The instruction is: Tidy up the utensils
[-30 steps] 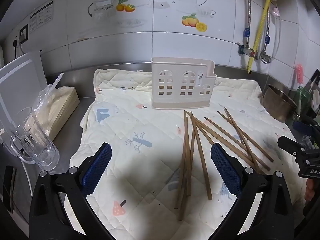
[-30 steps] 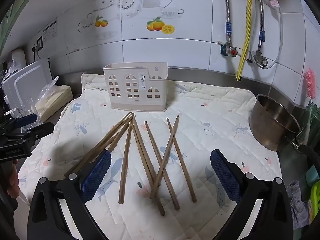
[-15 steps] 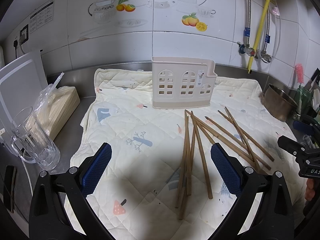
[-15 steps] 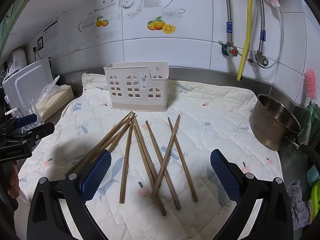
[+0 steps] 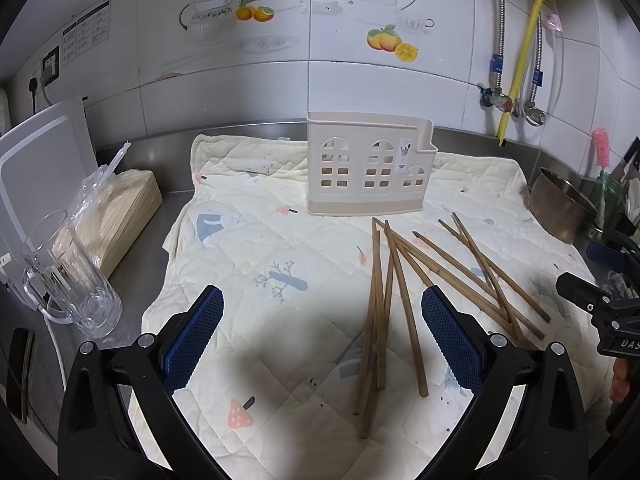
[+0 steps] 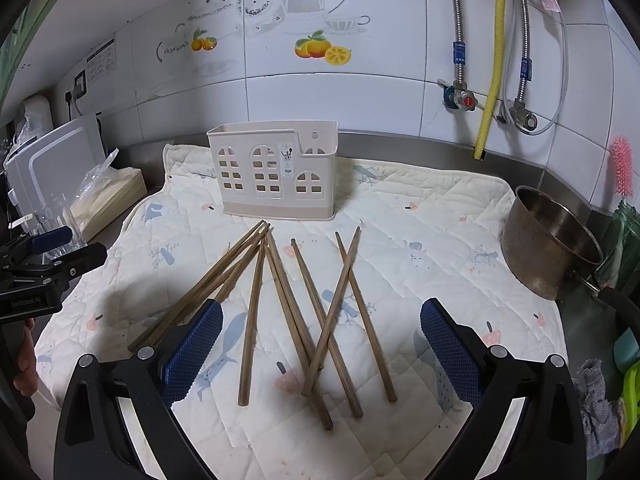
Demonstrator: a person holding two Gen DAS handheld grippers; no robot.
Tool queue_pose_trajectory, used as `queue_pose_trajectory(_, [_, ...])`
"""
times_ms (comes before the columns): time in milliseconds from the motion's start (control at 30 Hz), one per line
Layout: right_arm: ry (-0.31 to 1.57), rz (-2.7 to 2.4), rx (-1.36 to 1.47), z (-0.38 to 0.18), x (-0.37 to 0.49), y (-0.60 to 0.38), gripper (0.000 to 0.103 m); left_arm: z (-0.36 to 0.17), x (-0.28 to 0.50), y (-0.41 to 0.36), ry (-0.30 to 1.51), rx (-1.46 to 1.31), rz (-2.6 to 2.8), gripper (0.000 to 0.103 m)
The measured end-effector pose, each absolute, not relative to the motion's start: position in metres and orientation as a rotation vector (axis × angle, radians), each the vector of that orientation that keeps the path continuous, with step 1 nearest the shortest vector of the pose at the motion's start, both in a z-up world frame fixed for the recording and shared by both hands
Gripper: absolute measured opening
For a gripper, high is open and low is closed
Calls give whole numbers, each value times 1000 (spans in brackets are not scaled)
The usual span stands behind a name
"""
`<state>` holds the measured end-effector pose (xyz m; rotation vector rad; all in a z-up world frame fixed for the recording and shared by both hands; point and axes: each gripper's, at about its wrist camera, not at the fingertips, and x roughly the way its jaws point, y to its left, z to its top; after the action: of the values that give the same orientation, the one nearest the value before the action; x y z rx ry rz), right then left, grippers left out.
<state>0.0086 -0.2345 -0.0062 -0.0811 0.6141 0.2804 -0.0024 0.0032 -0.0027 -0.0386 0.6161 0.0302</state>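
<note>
Both tools, left tool (image 5: 322, 334) and right tool (image 6: 321, 346), hang spread and empty over the scattered chopsticks (image 6: 304, 304) on the quilted mat (image 6: 420, 240), before the holder (image 6: 276, 170) (light, stiff, probably slick; pinch one mid-shaft).

Before you, chopsticks (image 6: 280, 304) lie scattered on a quilted mat (image 6: 420, 240) spread over the desk (image 5: 160, 200), the utensil holder (image 6: 276, 176) standing behind them; a metal pot (image 6: 548, 240) sits to your right, a glass mug (image 5: 68, 276) to your left.
</note>
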Motion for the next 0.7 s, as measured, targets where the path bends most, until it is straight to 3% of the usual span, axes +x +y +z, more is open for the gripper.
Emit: queue_pose_trajectory(700, [624,281,-77,-11,7,-237,94,-4,-3,2,623,-38,29,98])
